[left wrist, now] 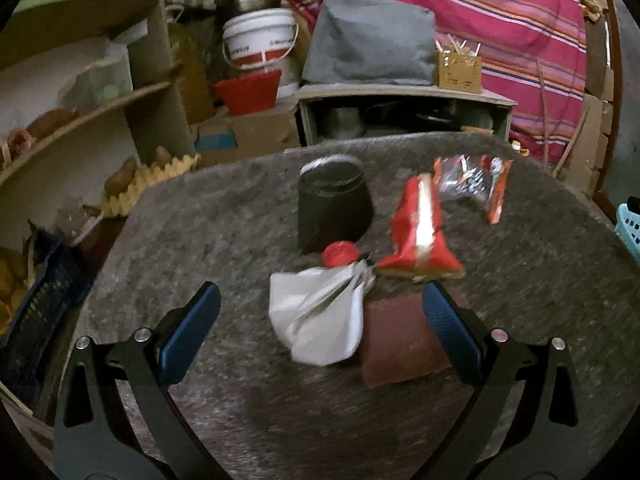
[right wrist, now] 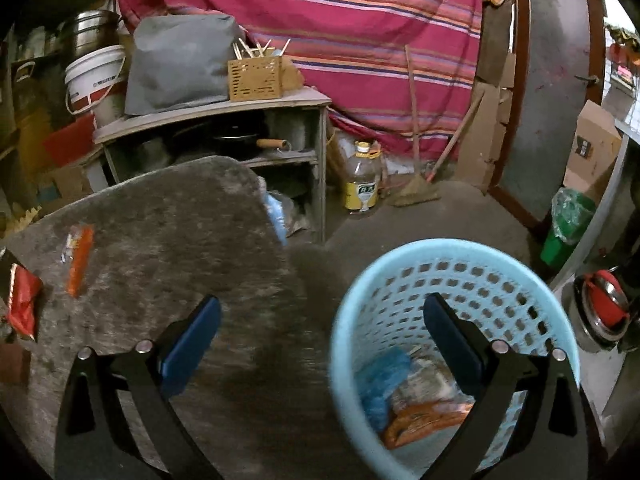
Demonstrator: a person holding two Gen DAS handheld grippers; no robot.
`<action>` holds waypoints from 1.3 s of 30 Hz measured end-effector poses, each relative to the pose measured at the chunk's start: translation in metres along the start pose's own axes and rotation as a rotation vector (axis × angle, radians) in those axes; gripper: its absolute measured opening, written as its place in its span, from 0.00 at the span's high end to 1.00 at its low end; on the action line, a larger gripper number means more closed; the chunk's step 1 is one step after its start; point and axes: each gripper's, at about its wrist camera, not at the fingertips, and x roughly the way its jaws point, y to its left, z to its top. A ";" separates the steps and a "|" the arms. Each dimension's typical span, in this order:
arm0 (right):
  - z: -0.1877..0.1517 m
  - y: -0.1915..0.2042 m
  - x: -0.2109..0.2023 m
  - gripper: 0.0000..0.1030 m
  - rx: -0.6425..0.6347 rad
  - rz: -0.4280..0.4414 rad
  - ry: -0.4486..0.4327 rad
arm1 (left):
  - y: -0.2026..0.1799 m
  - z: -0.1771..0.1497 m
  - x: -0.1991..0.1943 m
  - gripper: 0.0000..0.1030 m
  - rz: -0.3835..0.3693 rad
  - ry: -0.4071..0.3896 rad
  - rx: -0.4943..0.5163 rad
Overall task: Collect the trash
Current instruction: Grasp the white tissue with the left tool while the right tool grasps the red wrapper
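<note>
Left gripper: the left gripper (left wrist: 322,312) hangs over the near part of the grey table (left wrist: 180,240), its blue fingers (left wrist: 190,332) spread wide and gripping nothing.
Right gripper: the right gripper (right wrist: 322,324) is likewise spread and empty; it straddles the gap between the table's right edge and the blue basket (right wrist: 460,252).
Trash on the table: a crumpled white paper (left wrist: 320,320) lies between the left fingers; a brown card (left wrist: 400,344) sits just right of it, partly under the right finger; a small red cap (left wrist: 339,253) touches the paper's far tip; a red wrapper (left wrist: 420,232) lies right of the cap; an orange and clear wrapper (left wrist: 476,184) lies farther right.
Not clearly trash: a dark cup (left wrist: 334,204) stands upside down behind the cap.
Basket: it stands off the table's right side and already holds a blue wad and an orange packet.
Handling of the paper: probably very light and soft; it should crush under the pads without slipping.
Where to grip: across the bulky middle folds, not the thin twisted far tip.
Handling of the wrappers: likely light, slick film lying flat, so pinch a raised crease or edge.
Risk: closing on the paper may also catch the card.
</note>
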 end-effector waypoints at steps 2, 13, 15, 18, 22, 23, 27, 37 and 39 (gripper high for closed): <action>0.000 0.013 0.000 0.04 0.012 0.041 0.006 | 0.006 -0.002 0.004 0.05 0.006 0.007 -0.008; -0.005 0.122 -0.002 0.04 -0.103 0.196 0.015 | 0.019 -0.012 0.041 0.46 -0.117 0.128 -0.041; -0.008 0.142 -0.002 0.04 -0.125 0.225 0.019 | 0.020 -0.012 0.046 0.60 -0.157 0.146 -0.052; -0.013 0.174 -0.003 0.04 -0.172 0.262 0.028 | 0.023 -0.009 0.046 0.74 -0.171 0.138 -0.059; -0.017 0.209 -0.006 0.04 -0.220 0.312 0.031 | 0.030 -0.003 0.041 0.85 -0.165 0.112 -0.059; -0.018 0.216 -0.008 0.04 -0.228 0.323 0.032 | 0.033 -0.002 0.039 0.85 -0.158 0.106 -0.065; -0.025 0.244 -0.012 0.04 -0.269 0.356 0.035 | 0.054 0.005 0.030 0.86 -0.124 0.072 -0.111; -0.043 0.301 -0.012 0.05 -0.321 0.416 0.063 | 0.096 0.007 0.026 0.86 0.038 0.026 -0.184; -0.045 0.308 -0.010 0.13 -0.335 0.412 0.068 | 0.101 0.007 0.025 0.86 0.044 0.025 -0.200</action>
